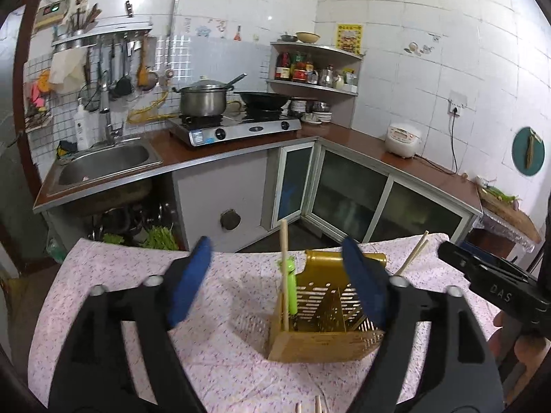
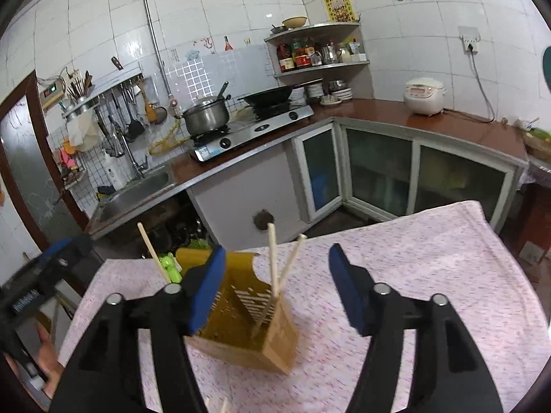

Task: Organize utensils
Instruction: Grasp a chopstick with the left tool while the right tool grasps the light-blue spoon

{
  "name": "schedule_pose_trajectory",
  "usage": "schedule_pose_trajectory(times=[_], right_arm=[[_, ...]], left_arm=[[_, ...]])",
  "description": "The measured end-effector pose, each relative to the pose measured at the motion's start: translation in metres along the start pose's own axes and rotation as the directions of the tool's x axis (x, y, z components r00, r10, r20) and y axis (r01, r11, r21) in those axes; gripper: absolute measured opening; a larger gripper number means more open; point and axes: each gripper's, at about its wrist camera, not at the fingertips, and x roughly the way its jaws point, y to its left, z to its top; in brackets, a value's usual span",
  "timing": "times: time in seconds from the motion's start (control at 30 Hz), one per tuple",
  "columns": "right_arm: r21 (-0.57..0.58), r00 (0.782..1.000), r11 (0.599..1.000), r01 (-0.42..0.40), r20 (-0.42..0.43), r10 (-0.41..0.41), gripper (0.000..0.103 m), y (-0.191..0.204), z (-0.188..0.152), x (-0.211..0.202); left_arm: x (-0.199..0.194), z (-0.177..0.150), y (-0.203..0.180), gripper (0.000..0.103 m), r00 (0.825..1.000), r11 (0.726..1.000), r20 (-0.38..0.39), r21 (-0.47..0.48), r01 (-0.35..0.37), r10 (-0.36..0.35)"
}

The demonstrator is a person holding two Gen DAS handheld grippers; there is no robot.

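Though near, holder [image 1: 327, 323] between tongs [image 1: 279, 275]

White tiles are seen on the walls [image 1: 396, 17]. A brown counter [image 1: 347, 137] is set along them, with a steel sink [image 1: 103, 163] left of the stove [image 1: 237, 127]. Glass cupboard doors [image 1: 347, 192] are fitted below the counter.

3 chopsticks [image 2: 275, 265] jut above the holder [image 2: 272, 340]; surrounding cloth [image 2: 430, 275] lies bare.

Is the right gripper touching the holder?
Apart. In the right wrist view, the right gripper is open and empty, raised above the holder; its left finger merely overlaps it.
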Motion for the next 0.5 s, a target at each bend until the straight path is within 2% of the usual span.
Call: schedule_pose_trajectory(times=[0.07,0.13,0.3,0.43,0.5], right_arm=[[-0.023,0.999,0.999,0.035,-0.014,-0.035,0.071,-0.002,-0.004,-0.010],[-0.049,0.996,0.996,0.074,-0.040,-0.076,0.078,-0.004,-0.013,-0.019],[-0.087,0.969,0.987,0.136,-0.197,-0.151,0.078,-0.010,-0.052,-0.022],[-0.119,0.937,0.983,0.139,-0.306,-0.169,0.078,-0.010,-0.094,-0.014],[-0.141,0.916,0.981,0.135,-0.359,-0.178,0.078,-0.006,-0.117,-0.006]], left_arm=[[-0.012,-0.003,0.008,0.098,1.000,1.000,-0.019,-0.006,-0.006,0.006],[-0.023,-0.010,0.016,0.098,0.999,1.000,-0.038,-0.008,0.005,-0.005],[-0.034,-0.049,0.036,0.098,0.986,0.999,-0.160,0.007,-0.039,0.040],[-0.031,-0.092,0.047,0.098,0.960,0.997,-0.268,0.010,-0.077,0.077],[-0.025,-0.116,0.051,0.098,0.939,0.997,-0.338,0.007,-0.073,0.071]])
